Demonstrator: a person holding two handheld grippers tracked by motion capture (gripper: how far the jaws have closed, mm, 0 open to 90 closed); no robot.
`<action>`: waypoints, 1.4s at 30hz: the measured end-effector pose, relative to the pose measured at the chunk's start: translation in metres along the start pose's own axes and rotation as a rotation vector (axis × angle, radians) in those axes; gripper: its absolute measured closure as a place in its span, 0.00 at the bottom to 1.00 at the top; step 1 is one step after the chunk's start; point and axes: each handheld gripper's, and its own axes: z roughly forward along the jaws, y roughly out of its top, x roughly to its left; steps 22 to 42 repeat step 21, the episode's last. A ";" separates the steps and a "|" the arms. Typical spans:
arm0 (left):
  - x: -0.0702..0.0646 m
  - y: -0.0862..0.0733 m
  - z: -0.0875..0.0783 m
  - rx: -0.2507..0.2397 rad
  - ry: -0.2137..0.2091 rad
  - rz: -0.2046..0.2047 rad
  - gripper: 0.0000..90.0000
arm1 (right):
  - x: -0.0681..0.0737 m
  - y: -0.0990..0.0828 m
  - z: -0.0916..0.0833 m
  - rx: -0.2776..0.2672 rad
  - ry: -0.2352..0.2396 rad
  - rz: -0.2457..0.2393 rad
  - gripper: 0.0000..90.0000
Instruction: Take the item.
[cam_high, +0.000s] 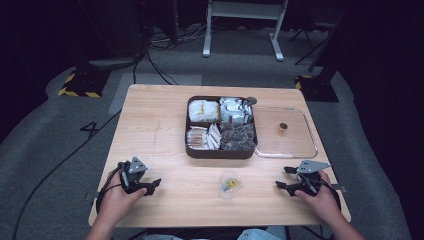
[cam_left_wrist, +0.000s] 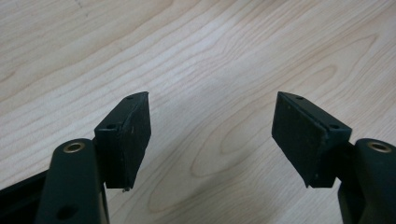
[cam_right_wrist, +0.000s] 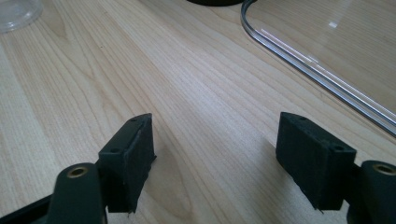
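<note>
**Both grippers empty, small clear cup is the likely pick**

Forearms and hands sit at the near edge of the table (cam_high: 150, 125), one gripper each. Left gripper (cam_high: 151, 186) rests near-left, jaws spread, nothing but bare wood between the pads (cam_left_wrist: 135, 140). Right gripper (cam_high: 286, 178) rests near-right, jaws also apart and empty; its own view shows bare wood between the pads (cam_right_wrist: 133, 161).

Target, as I read it: the small clear cup (cam_high: 229, 184), near-centre, between the two grippers and closer to the right one. Something yellow sits inside it; too small to identify. It stands apart from everything else. It also clips the top-left corner of the right gripper view (cam_right_wrist: 16, 11).

Outward from there: dark four-compartment tray (cam_high: 220, 151) sits just beyond the cup, filled with wrapped packets. Clear lid (cam_high: 311, 135) lies flat to the tray's right, touching or just overlapping its edge, with a small brown object (cam_high: 283, 127) on it. Lid rim (cam_right_wrist: 299, 58) is just beyond the right jaws.

How I'd do the step:
- Use the right gripper; shorter reach, and keep clear of the lid rim.
- Come in low and level, pads on opposite walls of the cup.
- Close gently. Thin clear plastic probably flexes and can squirt out or tip.
- Keep it upright so the contents stay in.
- Left gripper stays parked or steadies the tray.
</note>
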 end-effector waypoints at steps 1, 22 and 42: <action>0.001 -0.003 0.001 0.003 0.004 0.014 0.33 | 0.000 0.000 0.000 0.000 0.000 0.000 0.31; 0.009 -0.020 0.018 -0.031 0.027 -0.029 0.09 | 0.000 0.000 0.001 0.007 -0.013 0.000 0.25; 0.009 -0.020 0.018 -0.031 0.027 -0.029 0.09 | 0.000 0.000 0.001 0.007 -0.013 0.000 0.25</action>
